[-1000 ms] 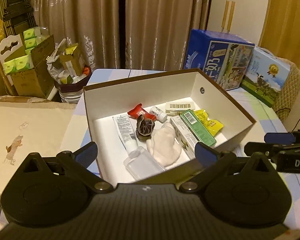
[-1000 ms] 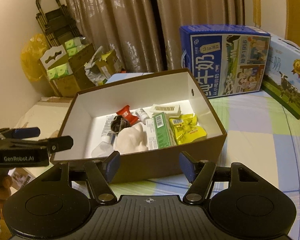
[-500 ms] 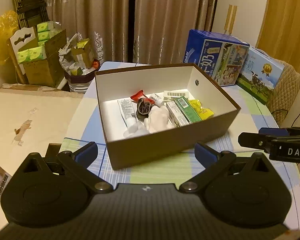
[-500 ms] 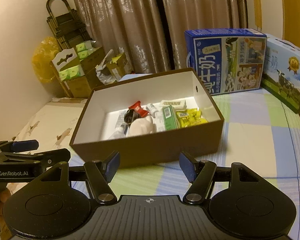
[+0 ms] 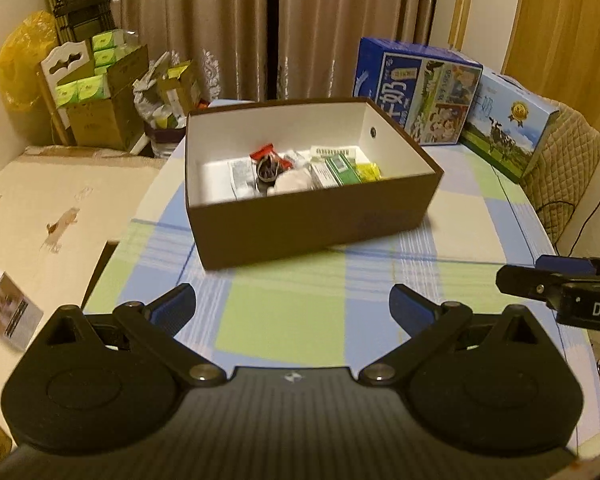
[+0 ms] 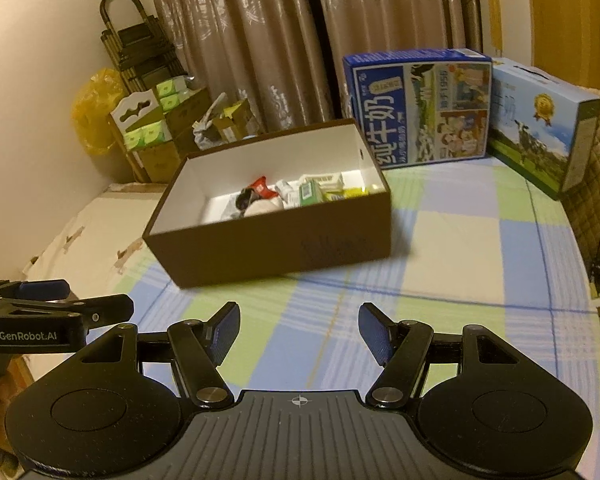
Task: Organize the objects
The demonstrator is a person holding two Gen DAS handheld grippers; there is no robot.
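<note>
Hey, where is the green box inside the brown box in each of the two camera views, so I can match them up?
Left wrist view: the green box lies upper centre, in the brown box, right of the middle.
Right wrist view: it lies above centre, right of the middle too.
Shared landmark: the blue milk carton behind the brown box.

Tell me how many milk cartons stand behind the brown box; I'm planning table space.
2: the dark blue carton stands right behind the box; the light blue carton stands to its right, by the table edge. More may be out of view.
</note>
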